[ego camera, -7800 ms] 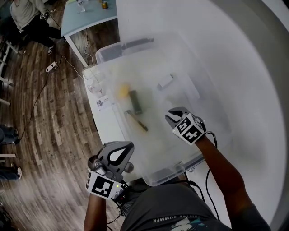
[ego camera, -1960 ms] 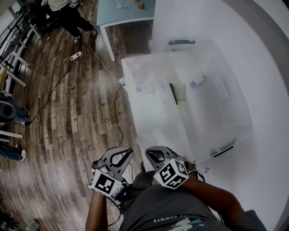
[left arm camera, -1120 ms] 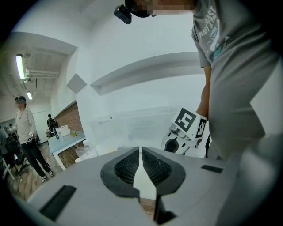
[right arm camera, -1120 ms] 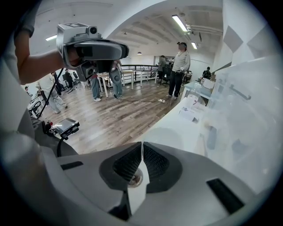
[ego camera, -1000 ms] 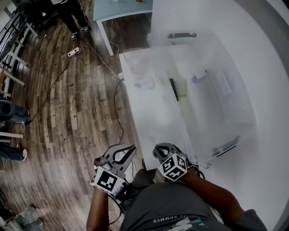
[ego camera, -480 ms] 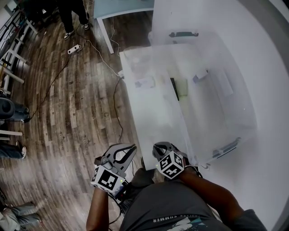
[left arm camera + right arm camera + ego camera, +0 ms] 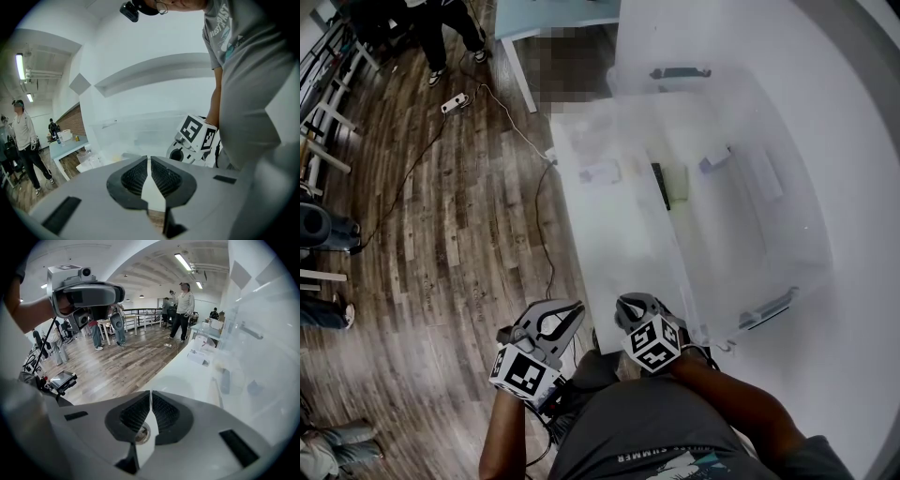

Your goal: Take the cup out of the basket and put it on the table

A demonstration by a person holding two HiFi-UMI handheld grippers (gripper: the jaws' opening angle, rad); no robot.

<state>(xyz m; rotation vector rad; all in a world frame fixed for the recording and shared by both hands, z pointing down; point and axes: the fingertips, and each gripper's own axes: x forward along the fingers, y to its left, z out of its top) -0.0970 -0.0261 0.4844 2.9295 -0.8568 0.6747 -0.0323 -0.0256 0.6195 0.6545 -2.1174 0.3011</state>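
Clear plastic cup [image 7: 87, 160]: is standing upright on the table's far end, outside the basket and near its far corner; glare is washing it out in the head view.
Brown wood-plank floor [image 7: 441, 244]: is filling the left half of the head view, with a black cable [image 7: 539, 220] trailing across it toward the table's edge.
White rectangular table [image 7: 614, 253]: is carrying the basket along its right side, while its near left strip is lying bare ahead of both grippers.
Large translucent plastic basket [image 7: 787, 216]: is sitting open-topped on the table. It is holding a dark narrow bar [image 7: 659, 185], a pale yellow-green piece [image 7: 678, 180] just beside that bar, and a small grey block [image 7: 713, 159] further right.
Left gripper [image 7: 573, 307]: is hovering over the floor just off the table's near corner. In its own view the left gripper [image 7: 149, 158] is showing both ribbed pads pressing together at the tips, clenched on nothing.
Right gripper [image 7: 624, 307]: is hovering at the table's near edge, near the basket's near corner. In its own view the right gripper [image 7: 150, 393] is showing its jaws meeting tip to tip, clenched and gripping nothing.
White paper card [image 7: 600, 172]: is lying flat on the table, just left of the basket's wall.
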